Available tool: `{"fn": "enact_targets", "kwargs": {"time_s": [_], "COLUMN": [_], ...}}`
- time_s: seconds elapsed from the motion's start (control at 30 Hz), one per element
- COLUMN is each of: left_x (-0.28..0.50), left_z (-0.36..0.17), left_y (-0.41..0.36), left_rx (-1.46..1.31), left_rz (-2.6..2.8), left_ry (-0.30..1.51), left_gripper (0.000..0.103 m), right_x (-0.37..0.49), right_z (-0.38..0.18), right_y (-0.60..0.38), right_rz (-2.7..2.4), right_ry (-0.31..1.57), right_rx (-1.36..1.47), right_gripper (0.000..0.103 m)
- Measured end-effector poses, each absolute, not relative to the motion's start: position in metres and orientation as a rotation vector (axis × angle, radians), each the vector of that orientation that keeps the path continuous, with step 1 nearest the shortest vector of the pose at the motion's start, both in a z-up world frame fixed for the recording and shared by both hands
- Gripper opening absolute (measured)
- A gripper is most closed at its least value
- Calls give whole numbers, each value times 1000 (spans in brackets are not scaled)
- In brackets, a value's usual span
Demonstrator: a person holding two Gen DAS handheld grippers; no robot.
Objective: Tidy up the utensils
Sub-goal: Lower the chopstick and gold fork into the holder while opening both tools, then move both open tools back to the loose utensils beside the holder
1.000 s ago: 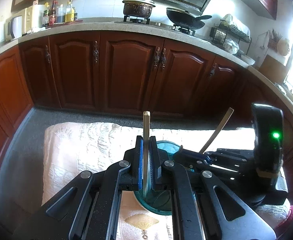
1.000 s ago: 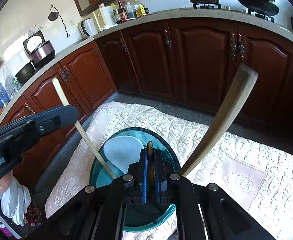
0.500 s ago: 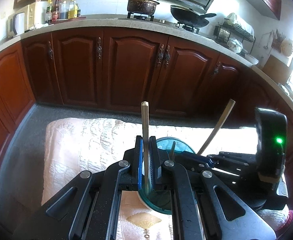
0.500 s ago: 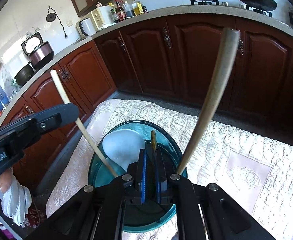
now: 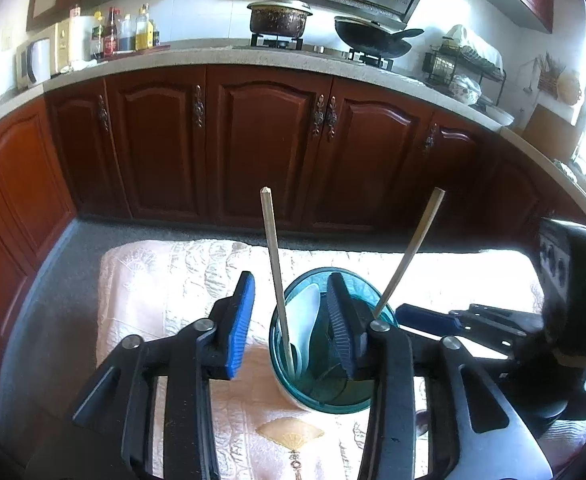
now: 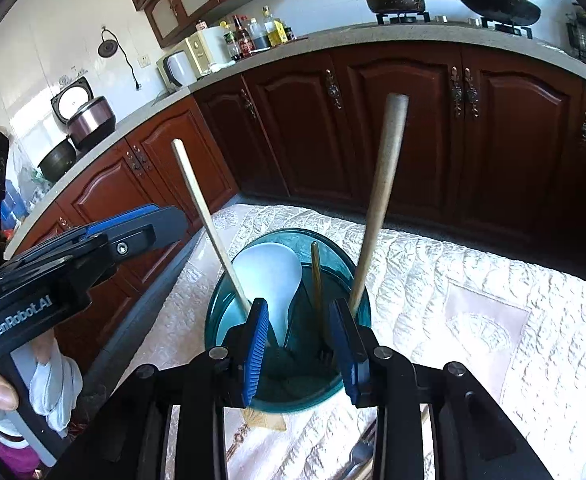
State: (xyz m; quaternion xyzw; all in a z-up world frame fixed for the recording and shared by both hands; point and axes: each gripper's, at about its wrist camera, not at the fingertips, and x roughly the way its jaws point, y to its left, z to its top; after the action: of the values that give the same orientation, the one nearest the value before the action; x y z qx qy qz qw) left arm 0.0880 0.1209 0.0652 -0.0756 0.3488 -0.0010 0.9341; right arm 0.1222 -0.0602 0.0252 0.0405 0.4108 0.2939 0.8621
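A teal cup (image 5: 333,396) (image 6: 293,400) stands on the quilted cloth. In it are a thin wooden stick (image 5: 271,248) (image 6: 201,200), a thick wooden handle (image 5: 413,248) (image 6: 385,184), a white paddle (image 5: 309,312) (image 6: 269,272) and a gold-handled fork (image 6: 316,280). My left gripper (image 5: 291,288) (image 6: 161,224) hovers over the cup's left rim. Its jaws are opening and the thin stick stands loose between them. My right gripper (image 6: 297,308) (image 5: 425,316) sits over the cup's near rim. Its jaws are opening too, with the fork handle between them, untouched.
The pale quilted cloth (image 6: 473,280) covers the table, and a metal fork (image 6: 357,456) lies on it at the near edge. A gloved hand (image 6: 53,384) holds the left gripper. Dark wooden cabinets (image 5: 269,140) and grey floor (image 5: 53,300) lie beyond.
Both grippers were shut and now stand apart. The thin stick has come free of the left pads and leans in the cup. The thick handle has swung more upright.
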Motion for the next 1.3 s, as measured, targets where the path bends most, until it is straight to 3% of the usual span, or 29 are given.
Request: {"fn": "enact_targets", "kwargs": {"time_s": [0.13, 0.4, 0.53, 1.3], "left_x": [78, 57, 48, 23], "left_z": [69, 65, 63, 36], "left_y": [115, 94, 82, 26], "left_rx": [-131, -96, -95, -104], "left_rz": [9, -2, -12, -132], "left_ry": [693, 697, 697, 791], "left_gripper": [48, 50, 57, 58], "right_x": [108, 80, 68, 25], "right_z": [32, 43, 48, 35], "right_y": [-71, -89, -98, -156], "right_rz": [592, 524, 488, 299], "right_ry": [846, 815, 801, 838], "right_rx": [89, 82, 88, 82], "right_gripper": [33, 37, 41, 43]}}
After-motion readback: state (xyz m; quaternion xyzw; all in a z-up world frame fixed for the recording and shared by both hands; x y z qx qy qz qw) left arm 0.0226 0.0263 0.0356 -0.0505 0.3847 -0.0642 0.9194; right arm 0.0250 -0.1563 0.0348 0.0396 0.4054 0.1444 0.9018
